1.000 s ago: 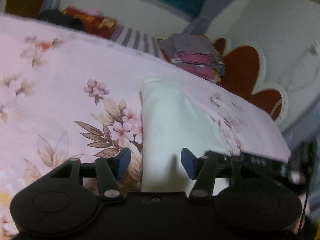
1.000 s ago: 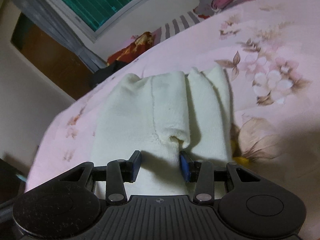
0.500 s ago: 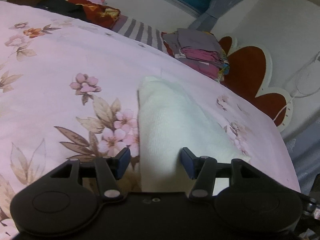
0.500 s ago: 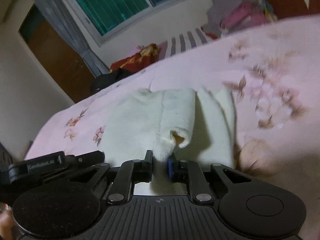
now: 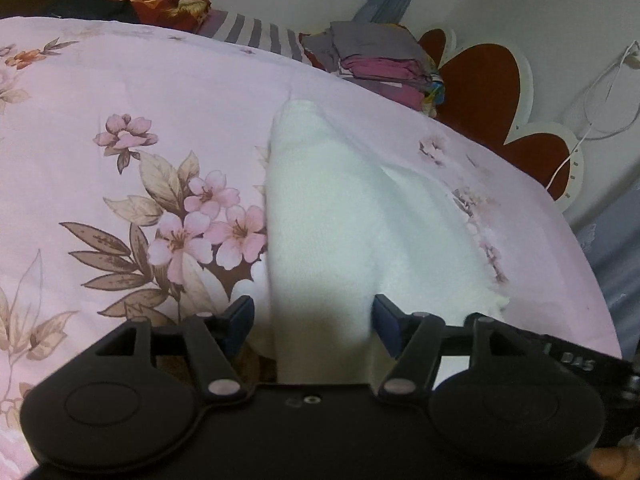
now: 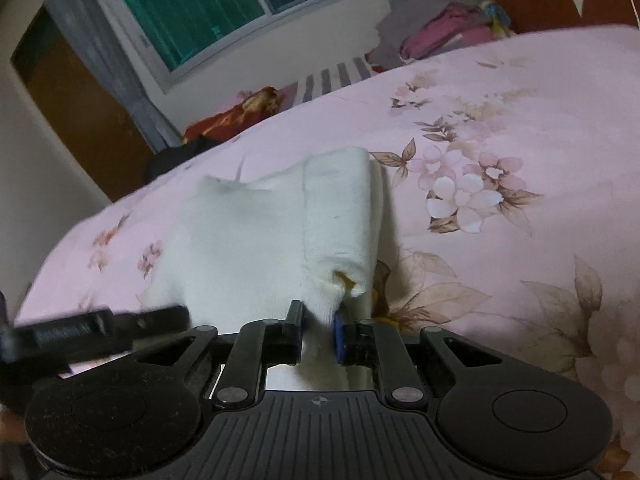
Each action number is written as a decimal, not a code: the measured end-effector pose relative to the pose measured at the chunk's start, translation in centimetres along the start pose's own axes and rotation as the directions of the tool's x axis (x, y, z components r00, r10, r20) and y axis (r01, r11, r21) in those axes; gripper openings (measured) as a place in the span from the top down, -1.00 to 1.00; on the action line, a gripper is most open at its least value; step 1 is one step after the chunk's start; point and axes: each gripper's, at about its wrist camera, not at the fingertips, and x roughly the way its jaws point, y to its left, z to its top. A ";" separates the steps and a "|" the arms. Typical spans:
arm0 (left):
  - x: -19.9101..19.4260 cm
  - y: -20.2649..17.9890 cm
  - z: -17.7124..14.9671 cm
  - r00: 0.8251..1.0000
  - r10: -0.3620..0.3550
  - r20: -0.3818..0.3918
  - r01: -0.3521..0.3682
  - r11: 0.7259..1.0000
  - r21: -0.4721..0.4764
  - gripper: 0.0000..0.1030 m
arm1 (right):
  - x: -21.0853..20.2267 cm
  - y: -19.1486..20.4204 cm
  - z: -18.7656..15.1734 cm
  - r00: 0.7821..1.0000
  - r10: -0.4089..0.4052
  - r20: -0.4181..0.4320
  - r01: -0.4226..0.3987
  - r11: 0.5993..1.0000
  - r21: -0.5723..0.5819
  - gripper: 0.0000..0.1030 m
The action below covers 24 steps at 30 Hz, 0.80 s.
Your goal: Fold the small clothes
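A small cream-white knit garment [image 5: 328, 216] lies on the pink floral bedspread [image 5: 120, 92], partly folded into a long strip. My left gripper [image 5: 312, 322] straddles its near end; the jaws are opening, and the cloth sits between the blue pads without being pressed. In the right wrist view the same garment [image 6: 256, 240] has a rolled sleeve or edge on its right side. My right gripper [image 6: 318, 338] is shut on the near corner of that cloth. The left gripper's body [image 6: 92, 336] shows at the lower left of the right wrist view.
A stack of folded clothes [image 5: 380, 64] in grey and pink sits at the far edge of the bed by a red heart-shaped headboard [image 5: 492, 88]. Striped and red fabrics [image 5: 160, 6] lie further back. A window [image 6: 224, 4] and a brown door [image 6: 68, 120] stand behind.
My right gripper closed on the garment's near corner and pulled it up and leftwards. My left gripper came down closer over the garment's end and its jaws spread wider.
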 end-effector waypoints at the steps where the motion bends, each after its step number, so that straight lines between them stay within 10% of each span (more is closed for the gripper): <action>1: 0.0 -0.1 0.0 1.000 0.001 -0.003 -0.001 1.000 0.004 -0.25 | -0.2 -0.1 0.2 1.000 0.012 -0.008 -0.012 1.000 0.007 0.74; 7: 0.1 0.0 -0.3 1.000 -0.014 -0.009 0.014 1.000 0.002 -0.25 | -2.4 -0.8 -0.9 0.995 0.057 -0.078 -0.056 0.998 0.009 0.51; 24: -0.7 -0.2 -1.8 1.000 -0.026 -0.011 0.027 0.998 0.065 -0.24 | -5.4 0.3 -6.3 0.990 -0.013 -0.140 0.007 0.999 -0.045 0.73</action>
